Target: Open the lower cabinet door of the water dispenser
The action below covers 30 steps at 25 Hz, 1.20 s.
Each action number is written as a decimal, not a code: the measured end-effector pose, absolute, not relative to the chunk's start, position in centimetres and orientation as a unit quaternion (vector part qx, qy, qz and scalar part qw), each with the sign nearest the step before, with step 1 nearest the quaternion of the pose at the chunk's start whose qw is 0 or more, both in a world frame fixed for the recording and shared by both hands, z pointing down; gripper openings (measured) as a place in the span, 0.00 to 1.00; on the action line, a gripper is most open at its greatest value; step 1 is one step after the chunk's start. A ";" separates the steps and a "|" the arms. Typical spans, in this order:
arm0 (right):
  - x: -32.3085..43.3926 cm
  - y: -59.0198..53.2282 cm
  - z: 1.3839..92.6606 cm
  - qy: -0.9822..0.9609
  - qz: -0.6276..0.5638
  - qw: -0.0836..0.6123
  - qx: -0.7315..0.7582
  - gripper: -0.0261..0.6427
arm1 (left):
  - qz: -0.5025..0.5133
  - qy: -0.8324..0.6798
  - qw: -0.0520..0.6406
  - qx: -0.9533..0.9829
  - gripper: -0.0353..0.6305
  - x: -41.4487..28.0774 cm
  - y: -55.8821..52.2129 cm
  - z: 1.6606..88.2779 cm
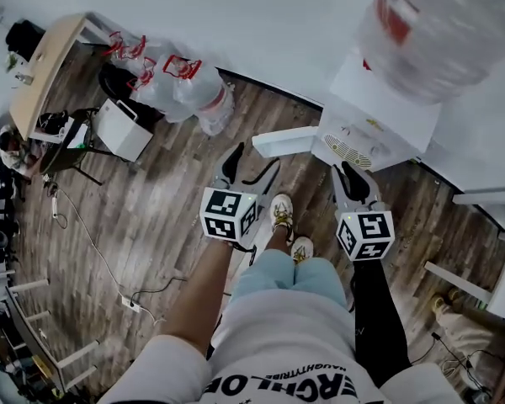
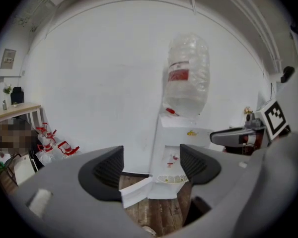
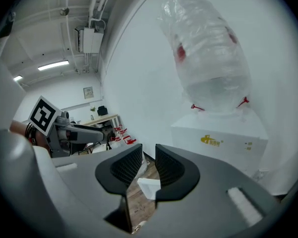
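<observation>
The white water dispenser [image 1: 379,108] stands against the wall at the upper right, with a clear bottle [image 1: 438,23] upside down on top. Its lower cabinet door [image 1: 284,141] stands swung out to the left over the wood floor. My left gripper [image 1: 249,165] is open, just left of and below the door's free edge, touching nothing. The right gripper [image 1: 350,175] hovers in front of the dispenser's drip tray, jaws almost together with nothing between them. In the left gripper view the door [image 2: 135,191] shows between the wide jaws of the left gripper [image 2: 151,165]. The right gripper [image 3: 149,165] frames the door [image 3: 149,186] through a thin slit.
Bagged empty bottles [image 1: 181,78] lean on the wall at left, next to a white box [image 1: 122,129] and a wooden desk [image 1: 42,66]. A cable [image 1: 93,242] runs over the floor. My shoes [image 1: 282,213] stand just before the dispenser. White frame bars [image 1: 480,196] are at the right.
</observation>
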State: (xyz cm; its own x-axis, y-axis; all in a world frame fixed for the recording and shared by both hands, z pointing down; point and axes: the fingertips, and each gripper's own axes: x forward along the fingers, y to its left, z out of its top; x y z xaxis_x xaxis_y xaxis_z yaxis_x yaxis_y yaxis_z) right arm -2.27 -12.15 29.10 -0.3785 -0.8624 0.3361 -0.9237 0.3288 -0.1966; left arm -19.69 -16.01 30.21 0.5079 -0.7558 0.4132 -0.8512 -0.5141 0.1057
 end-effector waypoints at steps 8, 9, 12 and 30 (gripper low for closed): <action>-2.3 -10.0 24.0 -0.827 0.140 0.069 0.540 0.16 | 0.115 -0.488 0.131 0.855 0.67 -19.6 -12.5 23.8; -2.3 -9.7 23.5 -0.829 0.136 0.067 0.538 0.16 | 0.110 -0.488 0.128 0.857 0.67 -19.4 -12.0 23.2; -2.3 -8.9 22.2 -0.835 0.124 0.065 0.533 0.16 | 0.103 -0.484 0.114 0.862 0.67 -18.9 -11.1 21.3; -2.9 -8.0 15.2 -0.849 0.054 0.055 0.523 0.16 | 0.060 -0.481 0.030 0.874 0.66 -19.3 -10.1 12.0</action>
State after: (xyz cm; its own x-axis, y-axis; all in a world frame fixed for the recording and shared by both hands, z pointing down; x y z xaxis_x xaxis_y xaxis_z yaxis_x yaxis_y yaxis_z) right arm -2.85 -8.04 15.24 -0.4466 -0.8821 0.1498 -0.8940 0.4468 -0.0347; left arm -19.26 -10.10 12.01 0.5298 -0.8376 0.1331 -0.8447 -0.5352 -0.0060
